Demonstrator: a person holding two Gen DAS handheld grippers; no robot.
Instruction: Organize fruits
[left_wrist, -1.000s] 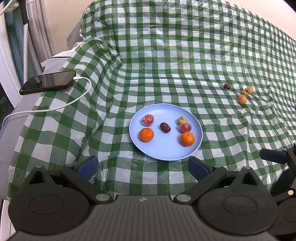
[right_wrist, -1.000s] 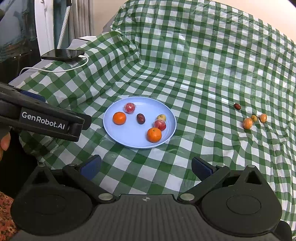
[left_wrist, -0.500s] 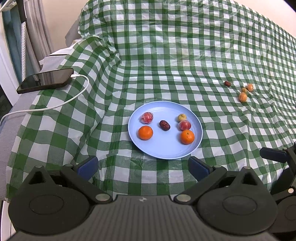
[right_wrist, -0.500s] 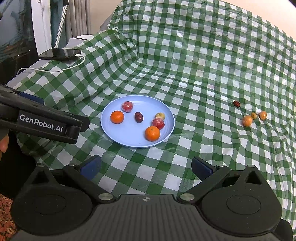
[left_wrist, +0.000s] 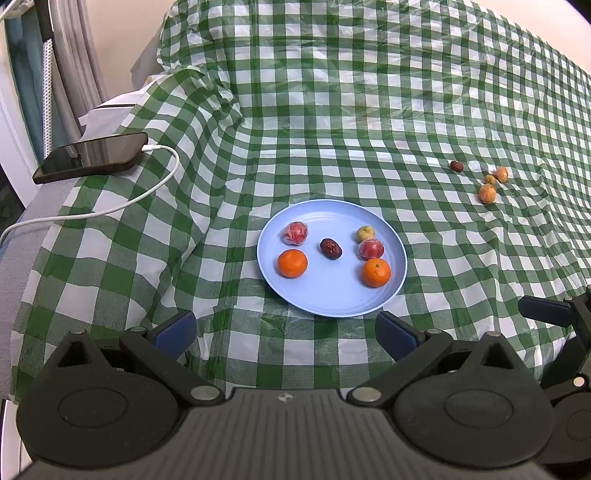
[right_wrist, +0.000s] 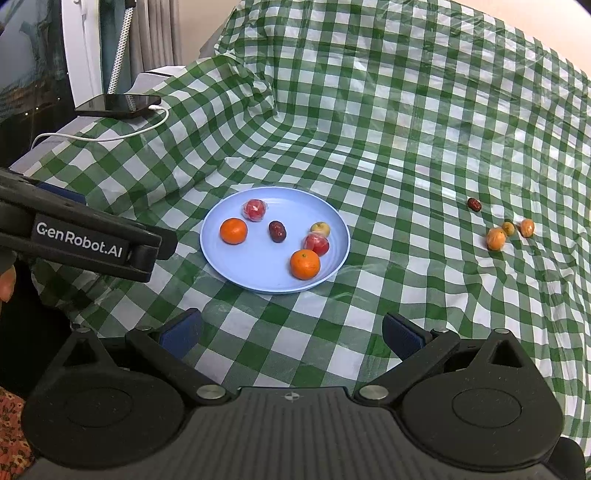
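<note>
1. Since a second ago both views have crept a little nearer the cloth, and the blue plate (left_wrist: 332, 302) sits slightly higher and further left in the right wrist view; no fruit has shifted
2. The plate (right_wrist: 258, 280) lies on the green checked cloth (left_wrist: 332, 110), and six fruits rest in it: two oranges, one on the left (left_wrist: 292, 263) and one on the right (left_wrist: 376, 272), a wrapped red fruit (left_wrist: 295, 233) at the upper left, a dark date (left_wrist: 330, 248) in the middle, and a small yellow fruit (left_wrist: 365, 233) touching a second wrapped red fruit (left_wrist: 370, 248) just below it
3. Well apart to the right, four loose fruits sit on the cloth: a dark date (right_wrist: 474, 204), then three small orange ones close together (right_wrist: 496, 238) (right_wrist: 508, 228) (right_wrist: 527, 227)
4. The left gripper (left_wrist: 284, 328) hovers short of the plate's near rim, its blue-padded fingers (left_wrist: 175, 328) spread wide and holding nothing
5. The right gripper (right_wrist: 291, 332) hangs the same way, fingers (right_wrist: 404, 334) released, nothing between them; the left tool's side crosses its view at the left
6. At the far left a black phone (left_wrist: 92, 157) lies off the cloth with a white cable (left_wrist: 110, 208) plugged in; beyond it hang curtains (left_wrist: 74, 66)
</note>
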